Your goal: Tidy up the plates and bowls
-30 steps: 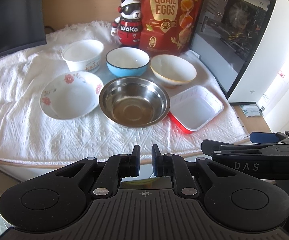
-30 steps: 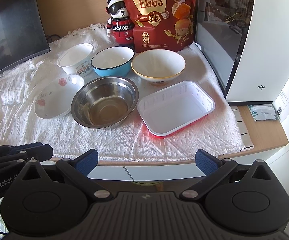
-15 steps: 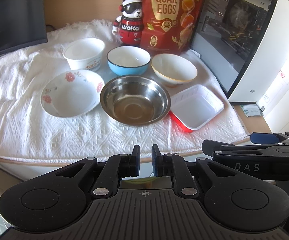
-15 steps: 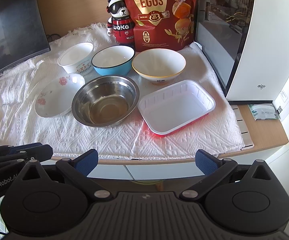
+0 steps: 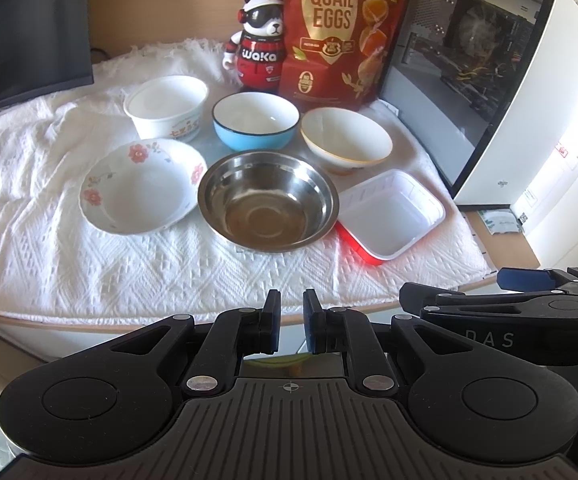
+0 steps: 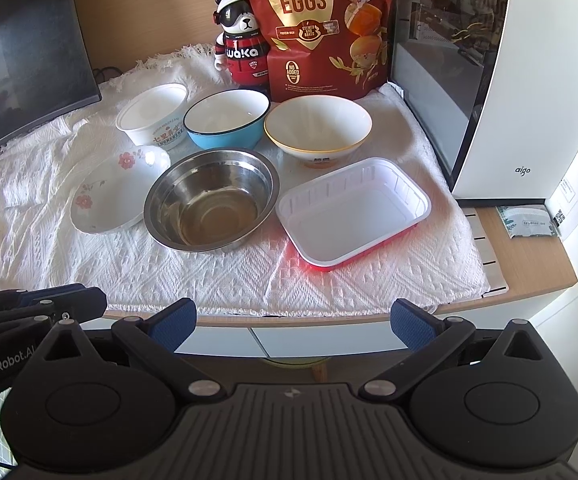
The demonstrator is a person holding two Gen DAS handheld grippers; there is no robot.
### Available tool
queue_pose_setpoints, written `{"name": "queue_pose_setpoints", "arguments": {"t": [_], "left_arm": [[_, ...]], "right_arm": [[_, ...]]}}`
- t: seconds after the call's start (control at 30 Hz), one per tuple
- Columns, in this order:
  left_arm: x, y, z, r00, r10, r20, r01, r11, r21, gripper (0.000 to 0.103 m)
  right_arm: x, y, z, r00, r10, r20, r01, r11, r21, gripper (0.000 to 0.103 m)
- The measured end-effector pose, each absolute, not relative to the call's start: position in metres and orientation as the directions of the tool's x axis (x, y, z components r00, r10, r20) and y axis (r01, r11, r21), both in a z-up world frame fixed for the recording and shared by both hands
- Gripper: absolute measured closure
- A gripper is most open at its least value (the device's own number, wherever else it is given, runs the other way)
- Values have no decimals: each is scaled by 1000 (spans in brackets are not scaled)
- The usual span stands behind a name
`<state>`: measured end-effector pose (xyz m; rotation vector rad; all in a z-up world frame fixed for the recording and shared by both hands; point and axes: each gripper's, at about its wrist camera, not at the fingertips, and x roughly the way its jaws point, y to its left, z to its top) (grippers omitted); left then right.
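On the white cloth (image 6: 193, 276), steel bowl (image 6: 211, 199), flowered plate (image 6: 113, 192) and four other dishes sit separate, nothing stacked yet; left gripper (image 5: 291, 325) pressed together and empty, right gripper (image 6: 293, 322) spread wide.

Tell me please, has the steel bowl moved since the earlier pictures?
No. The steel bowl sits as before between the flowered plate and the white tray.
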<state>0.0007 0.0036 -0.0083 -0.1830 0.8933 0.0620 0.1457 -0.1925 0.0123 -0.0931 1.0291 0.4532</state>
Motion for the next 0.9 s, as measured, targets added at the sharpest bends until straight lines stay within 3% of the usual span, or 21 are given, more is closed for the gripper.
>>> {"name": "queue_pose_setpoints", "arguments": {"t": [0.53,0.7,0.8,0.9], "left_arm": [[8,20,-8,631,-86,-771,-98,977,-189,89],[24,38,-16,623,-94,-777,-91,977,-192,88],[37,41,-21,614,-115,-781,-25,986,-165,88],[53,45,-20,634,-225,-740,95,972,-214,88]], "right_arm": [[143,-180,13,434,310,-846,-398,908,128,0],[148,-185,12,553,263,-790,-334,939,79,0],[158,-190,6,586,203,-784,-263,963,53,0],[171,-204,6,589,203,-782,-188,976,112,0]]}}
